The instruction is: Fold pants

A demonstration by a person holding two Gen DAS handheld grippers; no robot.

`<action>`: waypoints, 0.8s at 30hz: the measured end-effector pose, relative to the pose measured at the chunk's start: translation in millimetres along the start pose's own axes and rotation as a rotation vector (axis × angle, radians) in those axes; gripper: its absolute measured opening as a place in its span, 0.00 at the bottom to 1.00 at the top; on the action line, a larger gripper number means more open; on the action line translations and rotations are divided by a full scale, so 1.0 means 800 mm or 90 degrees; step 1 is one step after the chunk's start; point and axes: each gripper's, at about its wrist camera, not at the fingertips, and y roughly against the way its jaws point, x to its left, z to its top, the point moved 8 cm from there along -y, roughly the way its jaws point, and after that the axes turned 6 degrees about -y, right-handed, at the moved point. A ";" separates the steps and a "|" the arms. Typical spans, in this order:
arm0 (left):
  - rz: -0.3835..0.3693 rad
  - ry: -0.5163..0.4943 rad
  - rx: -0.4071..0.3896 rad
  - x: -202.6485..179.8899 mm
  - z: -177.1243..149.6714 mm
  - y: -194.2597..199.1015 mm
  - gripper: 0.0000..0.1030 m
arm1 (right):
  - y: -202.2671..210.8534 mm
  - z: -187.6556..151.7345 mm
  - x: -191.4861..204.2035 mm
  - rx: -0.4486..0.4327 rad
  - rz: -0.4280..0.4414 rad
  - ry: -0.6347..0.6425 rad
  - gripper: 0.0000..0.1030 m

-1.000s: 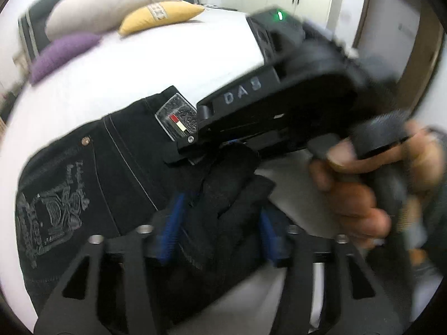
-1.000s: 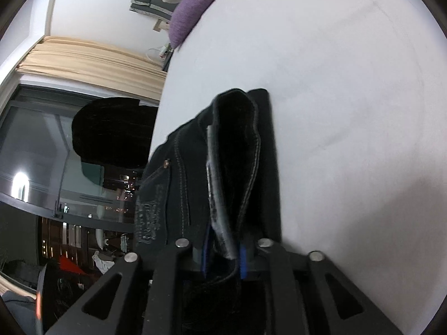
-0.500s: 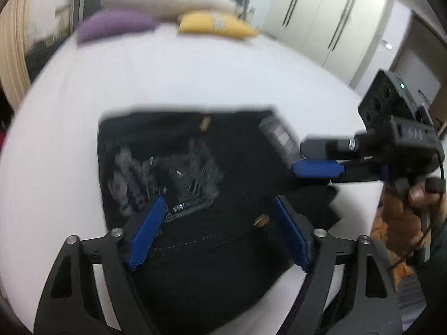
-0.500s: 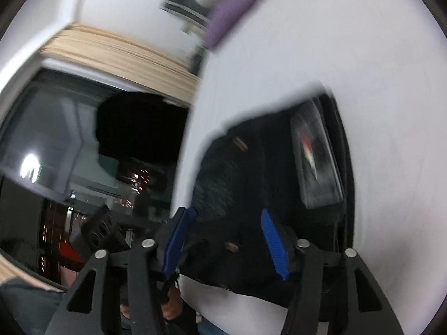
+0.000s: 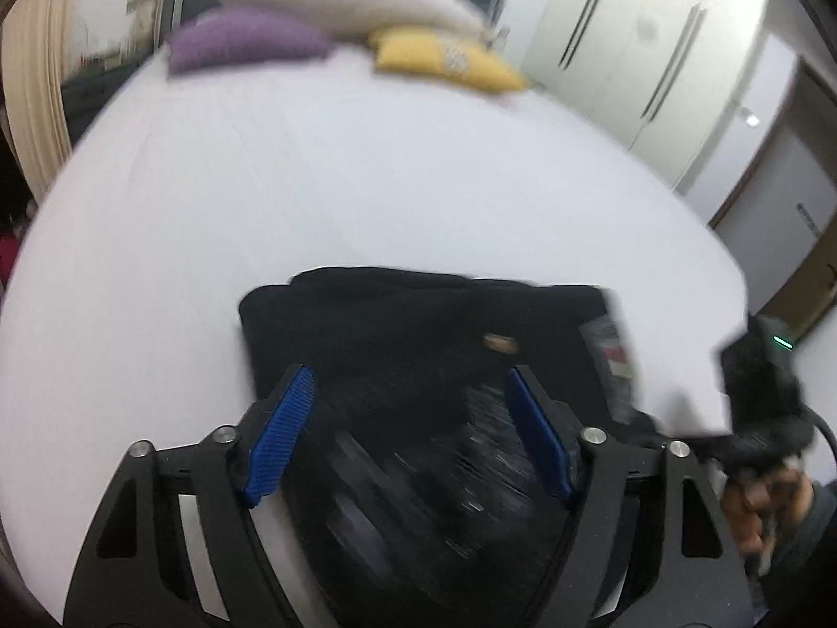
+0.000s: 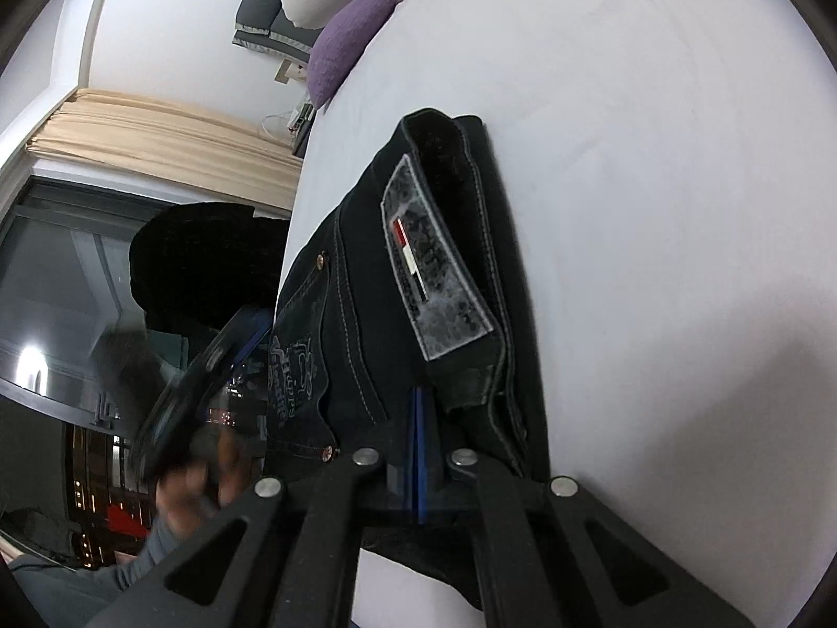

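bed [image 5: 366, 183]: bare beyond pants [image 5: 418, 324] | pillows [image 5: 340, 5]: far edge

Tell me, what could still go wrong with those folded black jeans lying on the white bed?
The folded black jeans sit close to the near edge of the white bed, so a nudge might push them off. The left hand-held gripper is open just above them, its jaws having just been closing; it could snag the top layer and undo the fold. The right hand-held gripper is shut with its tips against the waistband, so pulling away might drag the cloth.
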 end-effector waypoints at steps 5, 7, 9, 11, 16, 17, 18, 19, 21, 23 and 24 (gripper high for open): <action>0.010 -0.052 0.020 0.014 -0.019 -0.031 0.55 | 0.001 0.001 -0.001 -0.005 -0.006 0.001 0.00; 0.019 -0.054 0.012 0.013 -0.025 -0.015 0.54 | 0.003 0.000 -0.001 -0.007 -0.007 0.004 0.00; 0.052 -0.090 -0.004 0.004 -0.035 0.012 0.53 | 0.001 0.000 -0.001 -0.010 -0.011 0.005 0.00; 0.074 -0.137 0.015 -0.009 -0.062 0.021 0.51 | 0.000 -0.001 0.001 -0.015 -0.021 0.011 0.00; 0.136 -0.210 0.006 -0.036 -0.108 0.046 0.44 | -0.002 -0.008 0.009 -0.026 -0.040 0.014 0.00; 0.149 -0.224 0.004 -0.042 -0.113 0.050 0.44 | -0.003 -0.009 0.011 -0.029 -0.048 0.022 0.00; 0.165 -0.245 -0.001 -0.051 -0.122 0.051 0.41 | -0.004 -0.010 0.013 -0.031 -0.053 0.028 0.00; 0.178 -0.266 -0.005 -0.058 -0.128 0.053 0.41 | -0.005 -0.010 0.015 -0.034 -0.061 0.036 0.00; 0.193 -0.304 -0.008 -0.071 -0.143 0.053 0.40 | -0.006 -0.011 0.018 -0.037 -0.072 0.048 0.00; 0.201 -0.313 -0.018 -0.074 -0.153 0.053 0.40 | -0.007 -0.012 0.020 -0.039 -0.081 0.053 0.00; 0.199 -0.313 -0.018 -0.072 -0.154 0.051 0.40 | -0.007 -0.012 0.021 -0.040 -0.083 0.052 0.00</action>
